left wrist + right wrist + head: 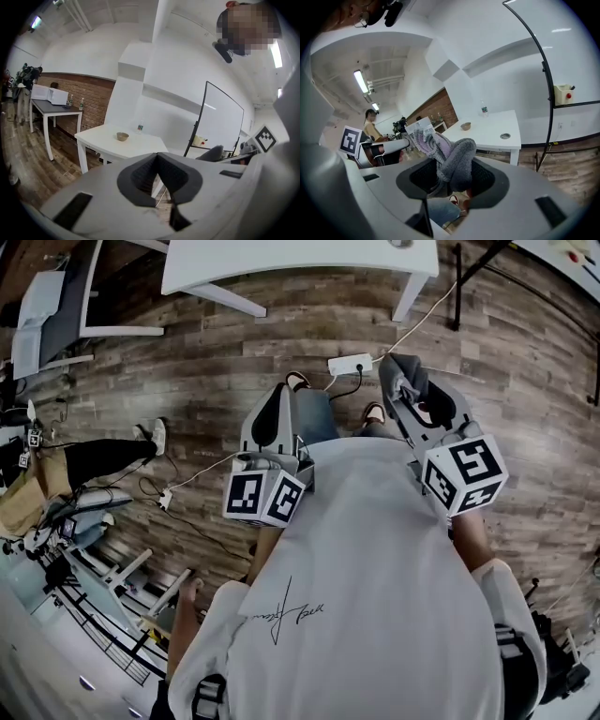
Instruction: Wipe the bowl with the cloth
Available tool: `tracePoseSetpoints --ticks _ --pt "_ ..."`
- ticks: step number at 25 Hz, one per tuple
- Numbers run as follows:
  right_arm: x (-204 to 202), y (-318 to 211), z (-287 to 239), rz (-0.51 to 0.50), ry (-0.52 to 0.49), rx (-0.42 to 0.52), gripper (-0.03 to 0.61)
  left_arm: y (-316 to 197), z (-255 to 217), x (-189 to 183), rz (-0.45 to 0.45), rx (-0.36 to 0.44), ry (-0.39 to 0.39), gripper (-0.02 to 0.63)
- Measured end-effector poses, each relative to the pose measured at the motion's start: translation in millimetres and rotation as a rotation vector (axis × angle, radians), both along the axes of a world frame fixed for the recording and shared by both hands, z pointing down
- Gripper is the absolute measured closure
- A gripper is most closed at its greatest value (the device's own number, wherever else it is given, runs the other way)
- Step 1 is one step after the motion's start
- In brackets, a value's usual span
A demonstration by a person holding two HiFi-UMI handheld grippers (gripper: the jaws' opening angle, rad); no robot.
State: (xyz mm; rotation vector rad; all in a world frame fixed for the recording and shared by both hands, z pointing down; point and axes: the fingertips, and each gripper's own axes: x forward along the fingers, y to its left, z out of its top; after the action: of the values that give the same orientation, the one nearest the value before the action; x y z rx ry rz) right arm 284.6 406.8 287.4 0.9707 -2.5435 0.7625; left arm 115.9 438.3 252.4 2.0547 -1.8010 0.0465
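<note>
Grey pads of the left gripper meet, and I see nothing between the jaws. Beyond it, well apart, the bowl stands on the white table. Further right, my right gripper is clamped on the grey-and-lilac cloth, which bunches up out of the jaws. Wood-plank floor lies below both.
</note>
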Motion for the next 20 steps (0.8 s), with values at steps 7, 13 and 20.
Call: tracePoseSetpoints --ticks 7,13,20 --pt "-22 -32 -1 -0.005 0.028 0.006 0.400 -34 3 -27 -0.002 0.010 -0.001 0.615" --pt "-57 -57 -10 0.014 0.033 0.002 0.400 -66 -5 -58 0.024 0.024 0.022 0.616" --pt "-124 -92 -3 0.020 0.068 -0.026 0.400 -109 5 -124 0.047 0.003 0.049 0.617"
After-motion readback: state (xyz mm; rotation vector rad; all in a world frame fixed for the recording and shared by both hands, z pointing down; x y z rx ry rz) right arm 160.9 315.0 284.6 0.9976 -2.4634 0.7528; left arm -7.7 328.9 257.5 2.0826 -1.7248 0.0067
